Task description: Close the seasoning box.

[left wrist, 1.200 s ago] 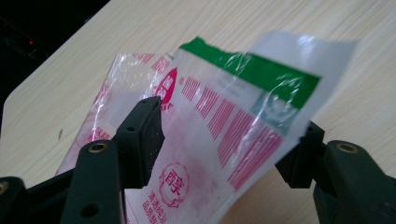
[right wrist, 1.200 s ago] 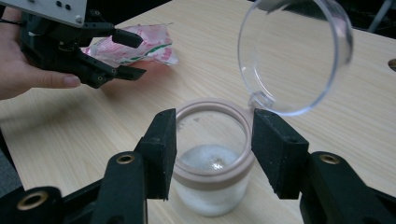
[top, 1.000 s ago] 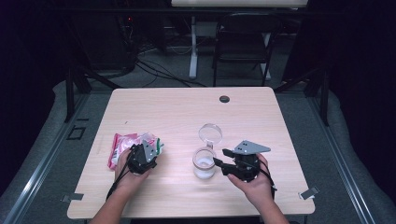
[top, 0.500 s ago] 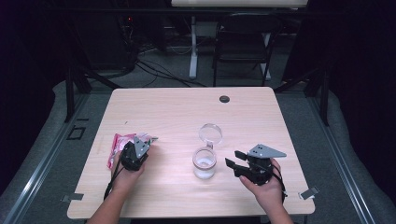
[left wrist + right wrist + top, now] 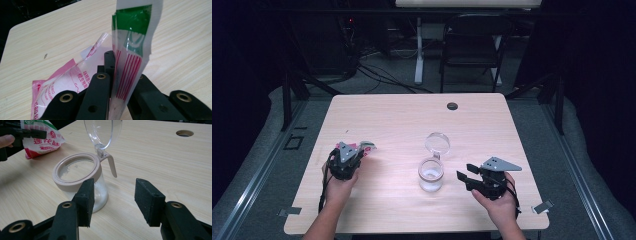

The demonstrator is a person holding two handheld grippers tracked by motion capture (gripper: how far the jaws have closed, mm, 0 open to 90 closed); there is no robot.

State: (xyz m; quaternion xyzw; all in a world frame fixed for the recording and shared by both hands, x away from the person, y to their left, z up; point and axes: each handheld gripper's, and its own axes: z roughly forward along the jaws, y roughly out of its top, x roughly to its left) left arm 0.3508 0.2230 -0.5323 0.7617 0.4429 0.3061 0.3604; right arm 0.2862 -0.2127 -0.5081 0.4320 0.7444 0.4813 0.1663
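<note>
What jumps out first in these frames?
The clear jar at the middle of the table, its hinged lid flipped open and white powder at the bottom. Next, the red, white and green bag pinched in the shut left claw at the table's left. The right claw stands open beside the jar, not touching it.

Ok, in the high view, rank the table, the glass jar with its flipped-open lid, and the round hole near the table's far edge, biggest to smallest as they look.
1. Table, by far the largest.
2. Glass jar with its open lid.
3. Round hole, smallest; it sits farther from the camera, which shrinks it somewhat, but the gap looks too big to change the order.
</note>
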